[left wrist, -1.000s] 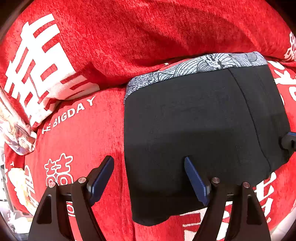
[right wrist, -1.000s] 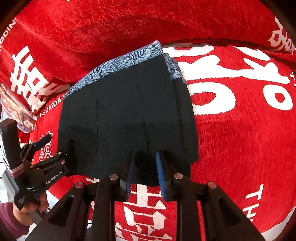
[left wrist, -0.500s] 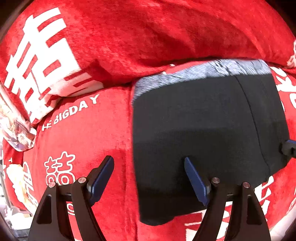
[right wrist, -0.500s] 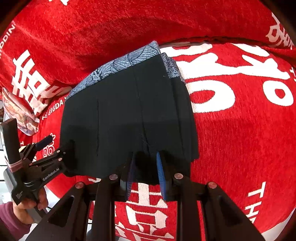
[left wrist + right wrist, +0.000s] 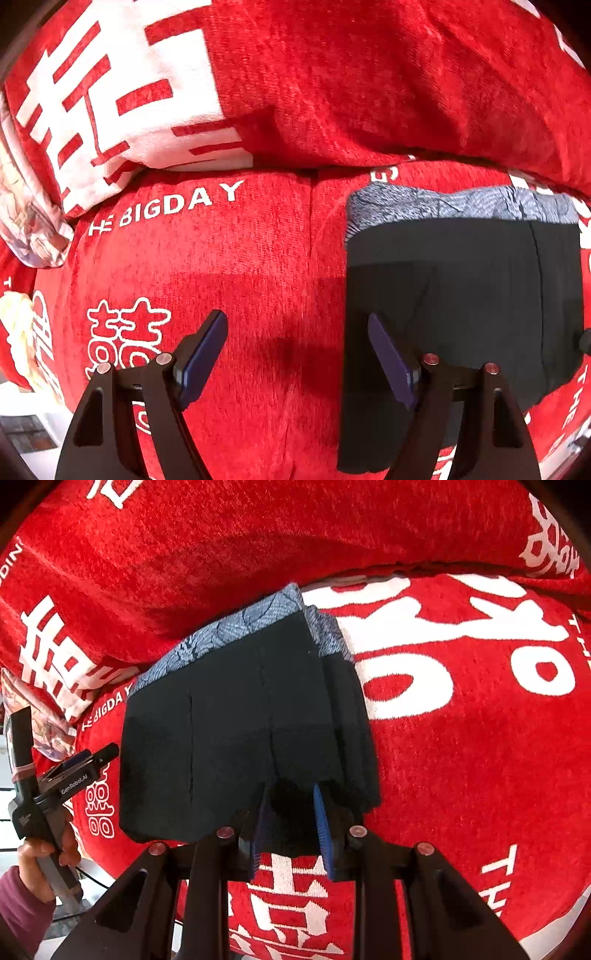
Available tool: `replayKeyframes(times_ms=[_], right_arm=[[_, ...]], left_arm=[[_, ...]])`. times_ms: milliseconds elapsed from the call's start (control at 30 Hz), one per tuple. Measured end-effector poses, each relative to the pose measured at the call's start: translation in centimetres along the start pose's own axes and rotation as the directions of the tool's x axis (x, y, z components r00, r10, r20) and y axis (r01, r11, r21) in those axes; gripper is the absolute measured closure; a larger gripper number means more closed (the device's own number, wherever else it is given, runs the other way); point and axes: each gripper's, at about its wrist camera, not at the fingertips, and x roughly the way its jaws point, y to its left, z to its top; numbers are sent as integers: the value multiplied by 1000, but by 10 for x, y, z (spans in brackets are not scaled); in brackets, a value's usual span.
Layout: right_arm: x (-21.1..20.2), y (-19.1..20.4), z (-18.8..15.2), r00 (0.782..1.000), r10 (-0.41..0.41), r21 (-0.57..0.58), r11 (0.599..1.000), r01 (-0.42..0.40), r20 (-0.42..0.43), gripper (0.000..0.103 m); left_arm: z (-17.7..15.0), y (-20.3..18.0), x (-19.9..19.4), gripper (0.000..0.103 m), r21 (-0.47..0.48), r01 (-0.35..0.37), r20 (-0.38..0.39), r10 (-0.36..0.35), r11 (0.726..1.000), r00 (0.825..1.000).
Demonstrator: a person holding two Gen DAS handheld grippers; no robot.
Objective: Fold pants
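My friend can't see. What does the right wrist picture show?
Folded black pants with a blue-grey patterned waistband lie on a red cover with white writing. The right gripper is at their near edge, opening with cloth between its fingers. At far left, a hand holds the left gripper beside the pants.

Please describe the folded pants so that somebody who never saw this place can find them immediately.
A red blanket with big white characters fills the view. On it lie the folded black pants. Their blue-grey patterned waistband along the far edge marks them out.

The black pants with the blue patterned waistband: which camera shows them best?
The right wrist view: the folded pants lie nearly whole in mid-picture, waistband included. The left wrist view shows them only at its right side, partly behind a gripper finger.
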Motion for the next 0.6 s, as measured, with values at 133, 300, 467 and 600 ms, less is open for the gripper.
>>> replayKeyframes(times_ms=[133,300,467,600], right_arm=[[-2,-2,3,1000,-6,11,1000,5,10,72],[-1,0,5,1000,-18,6,1000,18,13,72],[-7,2,18,998,-3,-2,1000,4,58,65],[-4,-1,49,995,23,-2,1000,-23,95,55]], left_arm=[[9,9,3,24,-52,61,-4,-61,997,998],[17,0,21,24,-39,37,-39,-39,999,998],[15,-9,24,24,7,16,-27,-16,1000,1000],[16,-13,25,24,27,8,-29,-7,1000,1000]])
